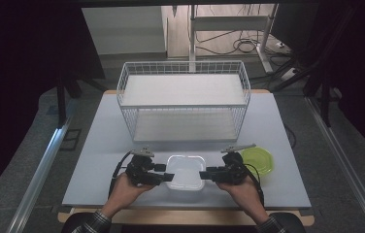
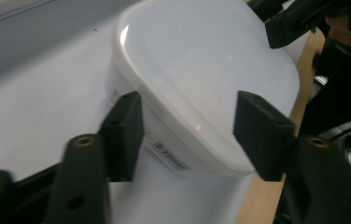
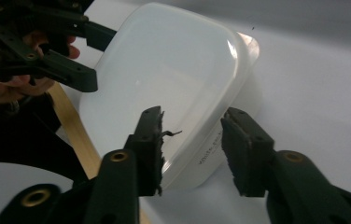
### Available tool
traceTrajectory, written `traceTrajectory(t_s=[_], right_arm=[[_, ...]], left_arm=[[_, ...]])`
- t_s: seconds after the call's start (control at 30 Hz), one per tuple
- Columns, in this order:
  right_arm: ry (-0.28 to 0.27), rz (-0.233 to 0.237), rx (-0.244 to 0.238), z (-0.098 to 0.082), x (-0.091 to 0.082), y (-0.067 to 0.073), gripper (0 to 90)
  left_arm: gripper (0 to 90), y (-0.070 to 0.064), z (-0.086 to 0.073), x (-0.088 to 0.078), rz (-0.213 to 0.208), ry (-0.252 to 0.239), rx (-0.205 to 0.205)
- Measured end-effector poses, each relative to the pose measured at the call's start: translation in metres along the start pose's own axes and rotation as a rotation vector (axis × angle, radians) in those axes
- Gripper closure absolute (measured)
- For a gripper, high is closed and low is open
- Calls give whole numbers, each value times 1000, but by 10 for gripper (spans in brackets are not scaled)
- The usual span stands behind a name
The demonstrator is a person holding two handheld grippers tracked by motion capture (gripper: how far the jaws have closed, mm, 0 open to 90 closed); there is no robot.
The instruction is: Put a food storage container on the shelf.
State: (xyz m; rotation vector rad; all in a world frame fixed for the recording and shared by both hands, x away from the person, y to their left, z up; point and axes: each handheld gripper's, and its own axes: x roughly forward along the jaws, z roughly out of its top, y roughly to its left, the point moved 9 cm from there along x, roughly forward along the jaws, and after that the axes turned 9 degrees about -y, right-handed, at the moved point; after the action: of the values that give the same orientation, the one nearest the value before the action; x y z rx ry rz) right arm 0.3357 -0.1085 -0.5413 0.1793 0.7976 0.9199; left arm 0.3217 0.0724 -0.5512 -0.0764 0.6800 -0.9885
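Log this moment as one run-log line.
scene: lidded white container on table | left gripper: closing on its left edge | right gripper: closing on its right edge | contact: unclear

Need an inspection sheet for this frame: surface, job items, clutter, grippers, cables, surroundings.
Surface: pale grey table top, wooden edge along the near side.
Job's things: white lidded container at the near edge, lid on; label on its side wall.
Clutter: green round lid right of the container; white wire rack with two shelves behind it.
Grippers: left gripper and right gripper flank the container from either side; each pair of fingers straddles its rim, contact unclear.
Cables: black cable trails from the left gripper; more cables on the floor beyond the table.
Surroundings: grey floor, metal rails both sides, dark curtains.
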Motion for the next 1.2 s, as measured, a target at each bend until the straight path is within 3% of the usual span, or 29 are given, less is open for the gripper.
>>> traceTrajectory(t_s=[0.2,0.3,0.33,0.57,0.83,1.2], right_arm=[[-75,-25,-8,11,-8,1,757],[-112,-50,-47,14,-8,0,796],[-120,-70,-88,15,-7,0,797],[-161,-106,-167,21,-6,3,797],[-203,-72,-186,33,-15,8,799],[-248,-53,-231,70,-24,19,799]], left_arm=[[682,3,11,-8,99,-78,-1],[762,5,13,-10,114,-93,-4],[772,6,13,-10,118,-96,-7],[784,9,16,-10,143,-117,-5],[786,5,30,-18,142,-143,17],[788,4,64,-39,170,-188,64]])
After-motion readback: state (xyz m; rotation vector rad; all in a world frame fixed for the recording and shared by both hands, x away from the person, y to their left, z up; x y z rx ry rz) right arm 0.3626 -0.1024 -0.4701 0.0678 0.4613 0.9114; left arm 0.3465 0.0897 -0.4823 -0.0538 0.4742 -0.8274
